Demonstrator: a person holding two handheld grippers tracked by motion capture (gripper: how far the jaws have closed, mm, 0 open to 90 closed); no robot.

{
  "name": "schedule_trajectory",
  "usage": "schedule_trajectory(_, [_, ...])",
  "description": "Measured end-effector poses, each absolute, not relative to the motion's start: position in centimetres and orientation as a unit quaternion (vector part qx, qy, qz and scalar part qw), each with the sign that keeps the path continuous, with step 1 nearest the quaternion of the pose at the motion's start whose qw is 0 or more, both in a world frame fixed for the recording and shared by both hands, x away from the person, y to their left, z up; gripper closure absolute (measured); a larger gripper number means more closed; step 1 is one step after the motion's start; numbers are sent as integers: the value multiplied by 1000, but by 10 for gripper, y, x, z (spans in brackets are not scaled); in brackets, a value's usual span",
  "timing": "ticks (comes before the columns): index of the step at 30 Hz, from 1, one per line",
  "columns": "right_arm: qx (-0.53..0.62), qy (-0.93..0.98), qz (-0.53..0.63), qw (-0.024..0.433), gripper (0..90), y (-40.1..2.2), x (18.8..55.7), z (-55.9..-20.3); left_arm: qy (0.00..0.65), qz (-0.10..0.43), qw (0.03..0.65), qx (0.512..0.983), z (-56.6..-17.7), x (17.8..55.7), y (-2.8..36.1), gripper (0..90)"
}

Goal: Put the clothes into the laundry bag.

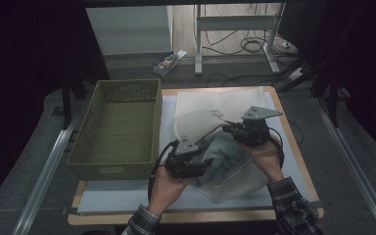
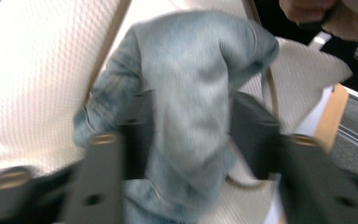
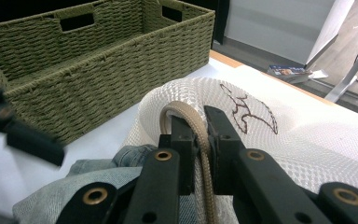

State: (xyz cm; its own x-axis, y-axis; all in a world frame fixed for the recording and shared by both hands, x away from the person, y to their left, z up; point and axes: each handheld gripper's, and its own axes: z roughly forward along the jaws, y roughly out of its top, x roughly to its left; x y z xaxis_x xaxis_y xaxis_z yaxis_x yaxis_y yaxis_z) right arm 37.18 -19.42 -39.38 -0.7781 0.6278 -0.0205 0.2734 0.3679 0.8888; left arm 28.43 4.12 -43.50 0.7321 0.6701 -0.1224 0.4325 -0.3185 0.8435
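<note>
Packing a garment into a bag, mid-insertion. A white mesh bag [image 1: 225,117] lies on the table [image 1: 196,215] to the right of a woven green basket [image 1: 120,127], which is empty as far as its interior shows. The right gripper [image 3: 200,135] holds the bag's mouth open: its jaws are drawn together on the tan drawstring cord [image 3: 193,119] that runs along the rim, and the rim is lifted into an arch. Below that arch, a pale blue denim garment [image 2: 191,88] sits partly inside the opening and partly on the near side of it. The left gripper [image 2: 186,140], seen in the high view at the near edge of the bag [image 1: 188,159], straddles a bunched fold of the denim; its jaws stand on either side of the cloth, and the blur leaves it unclear whether the pads actually press on it.

Judged step: feeding the denim through the held-open mouth. The next move appears to call for a firm pinch on the fold and a push deeper toward the bag's far end, while the right gripper keeps the cord raised so that the opening does not collapse. Loose fabric hanging outside the rim would need a second gather.
</note>
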Motion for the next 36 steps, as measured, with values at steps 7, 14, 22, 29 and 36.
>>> schedule_trajectory(7, [276, 807, 489, 182, 818, -193, 370, -393, 344, 118, 467, 806, -451, 280, 40, 830])
schedule_trajectory(14, [273, 810, 488, 178, 819, -189, 368, -392, 343, 128, 472, 802, -463, 294, 25, 834])
schedule_trajectory(22, [265, 813, 487, 177, 826, -184, 363, -390, 354, 142, 480, 790, -460, 326, 5, 848])
schedule_trajectory(29, [266, 808, 496, 173, 835, -186, 362, -385, 368, 140, 470, 790, -468, 343, -3, 844])
schedule_trajectory(36, [275, 804, 498, 173, 834, -192, 367, -389, 340, 146, 479, 796, -450, 317, 22, 638])
